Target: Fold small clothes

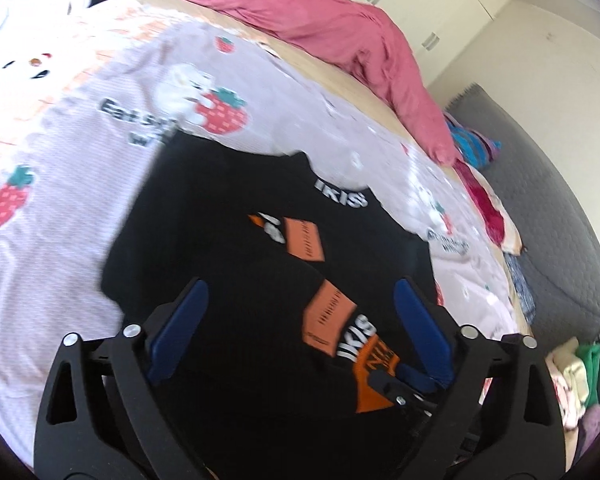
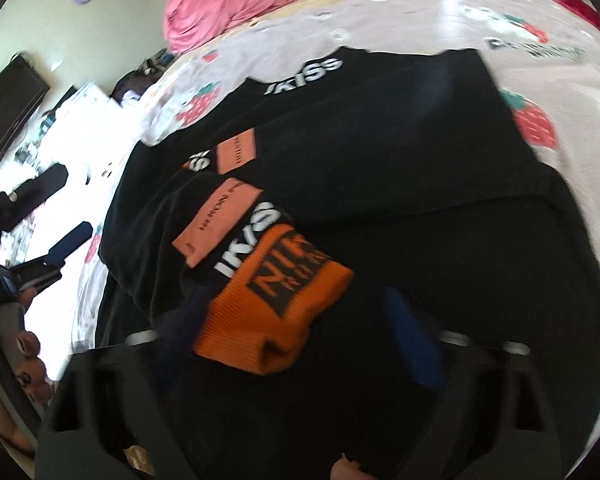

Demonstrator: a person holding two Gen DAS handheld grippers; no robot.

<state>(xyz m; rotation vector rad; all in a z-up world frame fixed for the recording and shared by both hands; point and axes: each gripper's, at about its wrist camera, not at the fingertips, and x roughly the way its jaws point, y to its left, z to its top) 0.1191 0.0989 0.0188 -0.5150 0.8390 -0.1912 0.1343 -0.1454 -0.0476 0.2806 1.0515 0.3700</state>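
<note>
Black garment (image 1: 228, 216) on bed (image 1: 52, 240): sleeve folded inward, orange cuff (image 2: 276, 304) possibly pinched by right hand-held gripper (image 2: 300, 320), state indeterminable; left hand-held gripper (image 1: 300, 312) spread; further folds outstanding.

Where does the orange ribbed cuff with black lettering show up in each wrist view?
Left wrist: the orange cuff sits low, right of centre, near the right blue finger.
Right wrist: it lies at lower centre, between the fingers.
Shared landmark: the white collar lettering on the black sweatshirt.
</note>
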